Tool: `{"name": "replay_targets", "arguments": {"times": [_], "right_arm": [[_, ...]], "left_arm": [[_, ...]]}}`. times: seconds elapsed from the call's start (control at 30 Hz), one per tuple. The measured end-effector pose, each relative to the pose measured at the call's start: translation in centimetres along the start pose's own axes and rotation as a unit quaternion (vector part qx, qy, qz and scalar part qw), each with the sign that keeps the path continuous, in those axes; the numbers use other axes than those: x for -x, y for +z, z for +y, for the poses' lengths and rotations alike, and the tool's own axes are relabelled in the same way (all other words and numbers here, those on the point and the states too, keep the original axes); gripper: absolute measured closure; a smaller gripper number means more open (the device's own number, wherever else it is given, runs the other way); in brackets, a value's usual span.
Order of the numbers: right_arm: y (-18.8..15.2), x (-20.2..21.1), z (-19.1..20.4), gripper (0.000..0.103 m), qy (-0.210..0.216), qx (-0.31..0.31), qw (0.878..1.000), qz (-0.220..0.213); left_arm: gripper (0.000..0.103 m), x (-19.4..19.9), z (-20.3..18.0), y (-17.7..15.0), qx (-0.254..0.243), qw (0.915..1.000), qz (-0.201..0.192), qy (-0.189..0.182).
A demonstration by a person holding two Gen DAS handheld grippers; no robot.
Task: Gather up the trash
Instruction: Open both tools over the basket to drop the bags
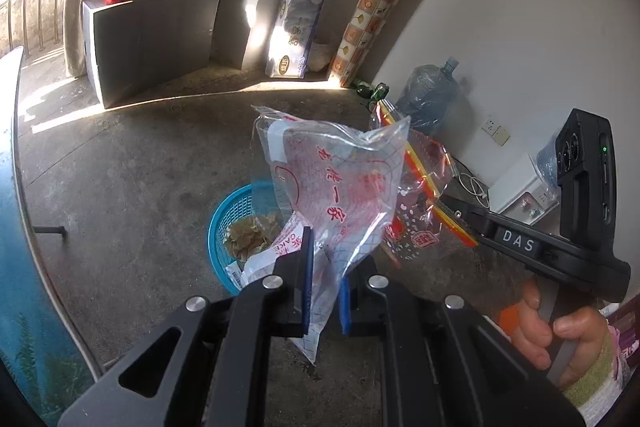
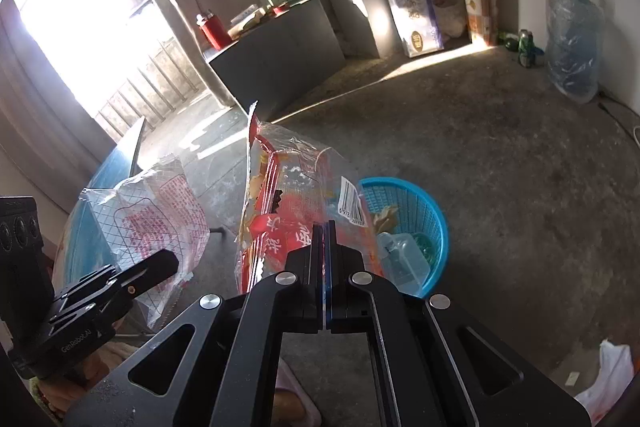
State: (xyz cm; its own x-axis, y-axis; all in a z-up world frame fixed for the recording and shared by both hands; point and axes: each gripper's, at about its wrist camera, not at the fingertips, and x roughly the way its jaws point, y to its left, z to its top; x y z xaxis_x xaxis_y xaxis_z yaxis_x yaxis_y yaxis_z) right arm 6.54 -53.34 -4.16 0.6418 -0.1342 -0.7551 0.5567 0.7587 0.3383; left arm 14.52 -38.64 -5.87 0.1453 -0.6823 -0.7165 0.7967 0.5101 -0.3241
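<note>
Step in hand: carry-to-bin, both hands loaded. Left gripper (image 1: pixel 326 277) is clamped on a clear wrapper with red print (image 1: pixel 336 187), which stands up from the jaws. Right gripper (image 2: pixel 325 239) has its jaws pressed together on a red-and-clear snack bag (image 2: pixel 288 199), which also rises ahead of the tips.

Blue basket (image 2: pixel 420 211) sits on the concrete floor (image 2: pixel 520 187) just beyond and below both grippers: slightly left of the left one, slightly right of the right one. It already holds some trash (crumpled paper, a clear container).

Next move, my read: bring each tip over the rim, then open. The film is light, so release low or it may drift outside.

Hard to tell: the bags block most of the basket, so free room inside is unclear. Whether either bag is empty can't be judged. Only part of the person's hand (image 1: pixel 560 331) on the right handle shows.
</note>
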Motion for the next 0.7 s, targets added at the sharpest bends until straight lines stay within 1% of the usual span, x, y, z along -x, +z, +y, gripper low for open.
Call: {"name": "replay_targets", "arguments": {"times": [0.1,0.17,0.3,0.4,0.43,0.47,0.5,0.53,0.57,0.6,0.63,0.67,0.7], "right_arm": [[0.3,-2.7,-0.4,0.103,-0.015,0.006,1.0,0.023],[0.8,-4.6,-0.6,0.103,-0.029,0.015,0.999,0.035],[1.3,-8.0,-1.3,0.103,-0.056,0.022,0.996,0.061],[1.7,-10.6,-1.8,0.103,-0.072,0.024,0.994,0.079],[1.6,-11.4,-2.1,0.102,-0.079,0.022,0.993,0.083],[1.6,-12.2,-2.3,0.097,-0.082,0.018,0.992,0.09],[1.5,-13.1,-2.6,0.096,-0.084,0.015,0.991,0.1],[1.5,-14.2,-3.1,0.093,-0.085,0.009,0.99,0.115],[1.3,-15.0,-3.5,0.083,-0.081,-0.001,0.988,0.129],[1.1,-15.6,-3.8,0.077,-0.075,-0.014,0.987,0.141],[0.8,-15.9,-4.2,0.068,-0.072,-0.026,0.986,0.146],[0.7,-15.8,-4.4,0.065,-0.068,-0.036,0.986,0.147],[0.5,-15.6,-4.6,0.064,-0.062,-0.045,0.986,0.146]], "left_arm": [[0.093,-4.2,1.1,-0.4,0.013,0.9996,0.026,0.006],[0.093,-6.9,1.6,-0.7,0.02,0.9987,0.047,0.003],[0.093,-11.7,2.6,-1.3,0.025,0.9964,0.081,0.005],[0.093,-14.5,3.7,-2.4,0.044,0.9937,0.103,-0.005],[0.091,-15.4,4.1,-2.6,0.048,0.9926,0.112,-0.009],[0.086,-16.4,4.5,-2.9,0.051,0.9907,0.126,-0.014],[0.082,-17.1,4.9,-3.4,0.055,0.9884,0.14,-0.021],[0.072,-17.9,5.3,-3.7,0.062,0.9861,0.151,-0.028],[0.063,-18.4,5.9,-4.0,0.072,0.9844,0.158,-0.03],[0.06,-18.7,6.3,-4.2,0.081,0.9831,0.161,-0.032],[0.055,-18.9,6.7,-4.4,0.091,0.9817,0.163,-0.037],[0.049,-18.8,7.0,-5.1,0.102,0.9802,0.165,-0.042],[0.047,-18.8,7.3,-5.3,0.112,0.9785,0.167,-0.047]]}}
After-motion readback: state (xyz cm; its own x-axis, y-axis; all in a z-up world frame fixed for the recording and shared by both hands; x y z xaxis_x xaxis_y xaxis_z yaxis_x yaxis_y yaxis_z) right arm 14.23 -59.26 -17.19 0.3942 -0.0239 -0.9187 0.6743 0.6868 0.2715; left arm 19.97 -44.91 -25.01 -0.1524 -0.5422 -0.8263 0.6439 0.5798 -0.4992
